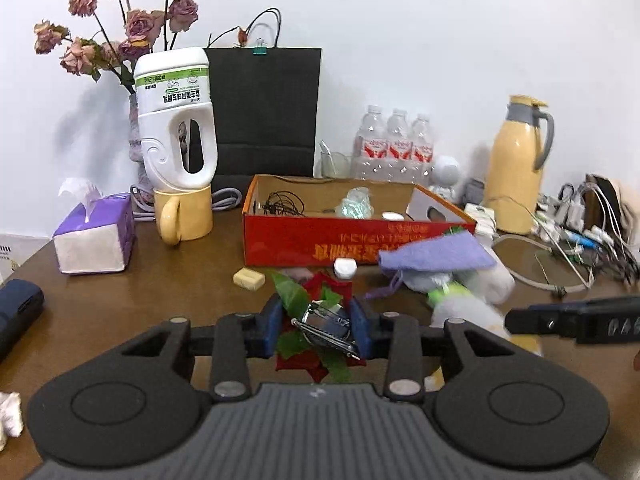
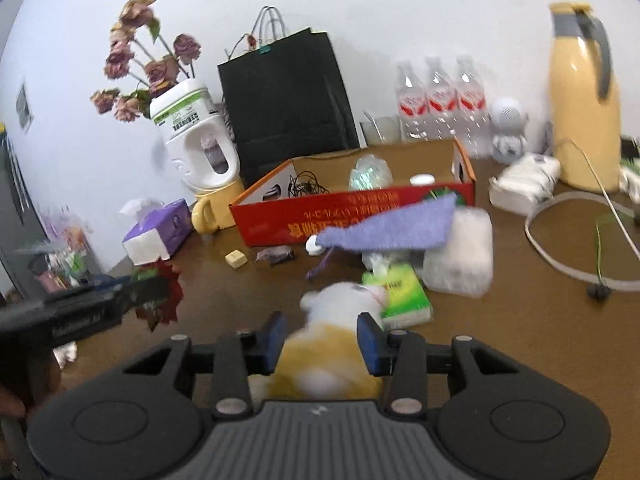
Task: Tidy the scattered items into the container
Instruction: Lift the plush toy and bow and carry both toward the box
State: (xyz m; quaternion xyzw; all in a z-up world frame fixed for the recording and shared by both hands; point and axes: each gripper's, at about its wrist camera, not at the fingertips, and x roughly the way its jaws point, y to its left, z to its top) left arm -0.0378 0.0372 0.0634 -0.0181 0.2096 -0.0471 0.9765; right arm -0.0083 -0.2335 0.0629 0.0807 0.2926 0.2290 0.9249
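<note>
My left gripper [image 1: 316, 324] is shut on a red-and-green cloth flower with a metal clip [image 1: 324, 320], held above the brown table. The red cardboard box [image 1: 360, 236] stands open just beyond it; a black cable, a crumpled wrap and a white cap lie inside. In the right wrist view my right gripper [image 2: 322, 342] is shut on a blurred white-and-yellow plush toy [image 2: 332, 320]. A purple cloth [image 2: 392, 228] hangs over the box's front corner. A green tissue pack [image 2: 404, 296], a pale bag [image 2: 460, 252], a yellow block [image 1: 249, 278] and a white cap [image 1: 345, 268] lie before the box.
A purple tissue box [image 1: 94, 236] and a yellow mug [image 1: 184, 216] bearing an upturned white bottle stand left of the box. A black paper bag [image 1: 264, 112], water bottles [image 1: 394, 144] and a yellow thermos [image 1: 518, 164] line the wall. Cables [image 1: 580, 232] crowd the right.
</note>
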